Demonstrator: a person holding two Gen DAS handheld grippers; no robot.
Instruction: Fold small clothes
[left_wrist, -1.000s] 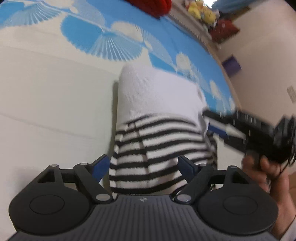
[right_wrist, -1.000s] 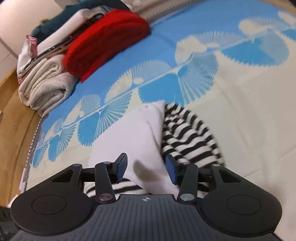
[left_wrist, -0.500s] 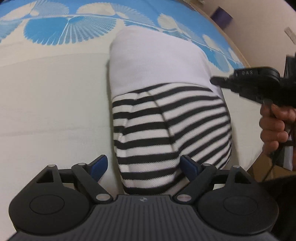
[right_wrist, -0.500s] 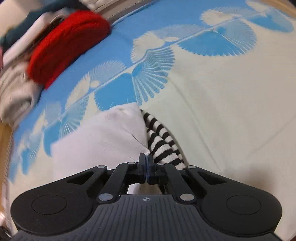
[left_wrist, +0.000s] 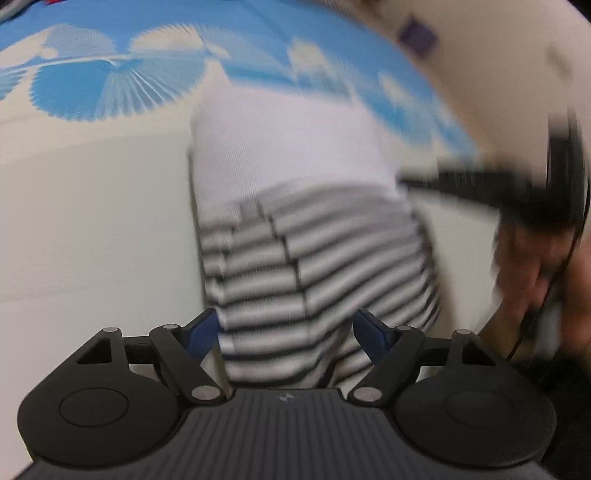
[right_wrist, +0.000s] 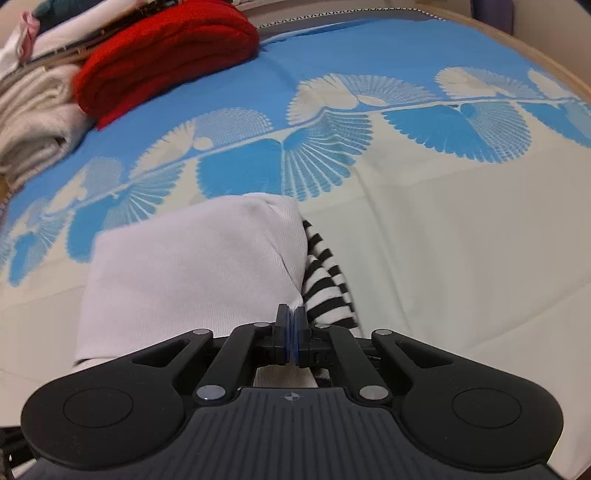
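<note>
A small folded garment, white (left_wrist: 288, 147) at its far end and black-and-white striped (left_wrist: 314, 266) at the near end, lies on the bedcover (left_wrist: 92, 221). My left gripper (left_wrist: 286, 330) stands astride the striped end, jaws wide and closing, with the blue pads (left_wrist: 201, 332) clear of the cloth. In the right wrist view my right gripper (right_wrist: 291, 328) is shut, and a crease of the white part (right_wrist: 192, 273) runs into its pads. The striped part (right_wrist: 325, 277) shows just to its right. Blurred in the left wrist view, the right gripper (left_wrist: 480, 188) and the hand (left_wrist: 528, 269) holding it are at the garment's right edge.
A folded red cloth (right_wrist: 166, 51) and a stack of cream and white folded clothes (right_wrist: 33, 122) sit at the far left of the bed. The cream cover with blue fans (right_wrist: 443, 221) stretches to the right. The wooden bed edge (right_wrist: 554, 62) curves behind it.
The right gripper went from half open to shut on the white fabric's edge. The left gripper stayed open over the striped end while its view swung and blurred.
</note>
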